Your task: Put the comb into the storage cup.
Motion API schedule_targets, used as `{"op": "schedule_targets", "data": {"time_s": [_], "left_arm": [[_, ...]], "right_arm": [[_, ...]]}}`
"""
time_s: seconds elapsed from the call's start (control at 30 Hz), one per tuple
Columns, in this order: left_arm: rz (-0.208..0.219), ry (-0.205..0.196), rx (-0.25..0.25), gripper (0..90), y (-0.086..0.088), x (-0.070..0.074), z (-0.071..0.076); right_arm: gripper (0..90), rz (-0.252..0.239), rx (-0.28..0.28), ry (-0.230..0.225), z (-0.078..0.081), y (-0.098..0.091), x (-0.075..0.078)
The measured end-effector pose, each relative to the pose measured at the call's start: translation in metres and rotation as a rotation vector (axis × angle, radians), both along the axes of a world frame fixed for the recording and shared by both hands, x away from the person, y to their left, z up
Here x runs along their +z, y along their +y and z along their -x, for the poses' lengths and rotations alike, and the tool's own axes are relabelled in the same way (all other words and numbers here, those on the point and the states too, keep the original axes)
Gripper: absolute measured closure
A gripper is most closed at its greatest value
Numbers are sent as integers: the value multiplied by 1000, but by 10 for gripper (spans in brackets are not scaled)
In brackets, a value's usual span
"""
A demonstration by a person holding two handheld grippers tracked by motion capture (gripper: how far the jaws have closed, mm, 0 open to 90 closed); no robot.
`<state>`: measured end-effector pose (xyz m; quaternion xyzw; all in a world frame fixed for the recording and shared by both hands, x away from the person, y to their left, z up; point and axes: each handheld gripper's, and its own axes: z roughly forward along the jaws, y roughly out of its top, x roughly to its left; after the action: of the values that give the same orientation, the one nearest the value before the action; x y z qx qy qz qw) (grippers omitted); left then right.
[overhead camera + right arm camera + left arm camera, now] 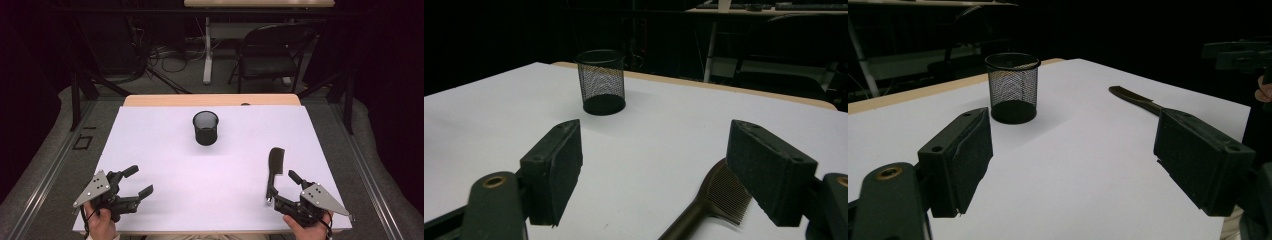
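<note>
The black wire-mesh pen cup (206, 128) is standing upright near the middle of the white tabletop (165, 150), toward its far edge, and appears empty in both gripper views. This cup is serving as the landmark for all positions below.

The dark plastic comb with a long handle (275, 167) is lying flat on the tabletop, nearer the person than the cup and to its right, well apart from it. Its toothed head is pointing away from the person and its handle is pointing toward the right hand.

The right tool (283, 186) is sitting at the handle end of the comb, nearer and to the right of the cup. Its jaws are standing spread; in the right gripper view the comb (716, 200) is lying below and between them, close to the right-hand jaw, and the pads are not pressing on it. The comb is therefore not being gripped.

The left tool (138, 181) is resting nearer than the cup and to its left, well apart from it, with its jaws spread wide and nothing between them.

Progress assessment: the work is standing at its opening stage. The right tool is approaching the comb; closing on the handle, lifting, and probably carrying it to the cup are all remaining.
</note>
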<state>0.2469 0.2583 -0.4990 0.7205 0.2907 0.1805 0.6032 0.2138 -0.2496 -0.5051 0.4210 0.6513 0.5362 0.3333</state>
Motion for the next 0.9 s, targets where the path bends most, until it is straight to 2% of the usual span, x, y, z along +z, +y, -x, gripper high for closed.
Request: {"op": "schedule_targets", "data": {"time_s": [0.03, 0.07, 0.2, 0.4, 0.57, 0.6, 0.9], "left_arm": [[1, -1, 1, 160, 0, 0, 0], [-7, -1, 0, 160, 0, -1, 0], [-11, 2, 1, 160, 0, -1, -1], [-14, 14, 10, 160, 1, -4, -2], [-26, 14, 10, 160, 1, -5, -1], [-28, 13, 7, 160, 0, -5, -1], [-40, 15, -4, 161, -3, -7, 0]], "right_arm": [[229, 8, -3, 3, -1, 0, -1], [232, 39, -6, 25, -2, 0, -3], [238, 51, 2, 59, -5, 1, -6], [329, 53, 14, 62, -9, 2, -7], [406, 56, 41, 107, -13, 7, -9], [421, 61, 49, 132, -13, 9, -10], [481, 100, 53, 160, -18, 16, -14]]}}
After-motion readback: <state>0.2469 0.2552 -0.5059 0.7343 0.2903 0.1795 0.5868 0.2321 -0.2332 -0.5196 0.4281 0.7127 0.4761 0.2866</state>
